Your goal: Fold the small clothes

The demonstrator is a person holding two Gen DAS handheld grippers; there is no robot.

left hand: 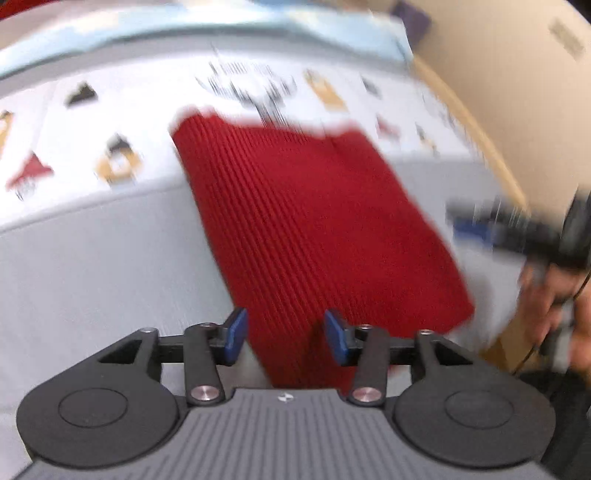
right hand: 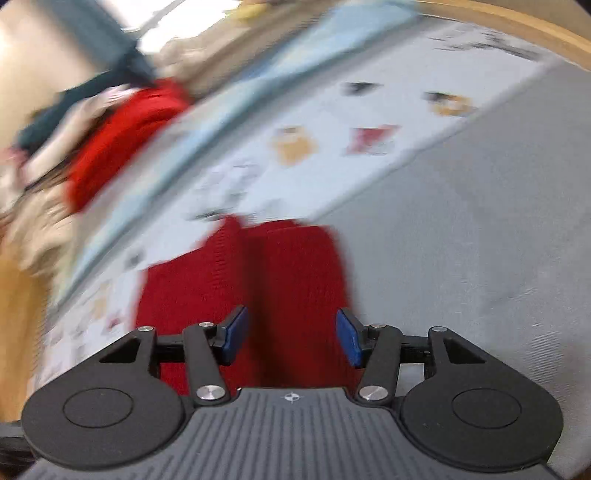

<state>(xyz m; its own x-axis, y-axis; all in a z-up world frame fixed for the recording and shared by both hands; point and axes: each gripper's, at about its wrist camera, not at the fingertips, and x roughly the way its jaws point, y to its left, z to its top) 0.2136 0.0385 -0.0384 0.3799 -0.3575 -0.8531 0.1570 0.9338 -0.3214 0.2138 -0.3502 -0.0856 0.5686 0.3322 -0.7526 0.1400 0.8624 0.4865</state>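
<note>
A red ribbed knit garment (left hand: 314, 221) lies flat as a folded rectangle on the grey sheet (left hand: 92, 277). My left gripper (left hand: 284, 338) is open just above the garment's near edge, blue pads apart and holding nothing. In the right wrist view the same red garment (right hand: 266, 288) lies ahead, and my right gripper (right hand: 291, 339) is open over its near edge, empty. The right gripper and the hand holding it also show, blurred, at the right of the left wrist view (left hand: 524, 229).
A white cloth with printed figures (left hand: 110, 122) lies beyond the garment, with a light blue cloth (left hand: 221, 22) behind it. A heap of clothes, one red (right hand: 118, 136), sits at the far left. A wooden edge (left hand: 476, 136) runs along the right. Both views are motion blurred.
</note>
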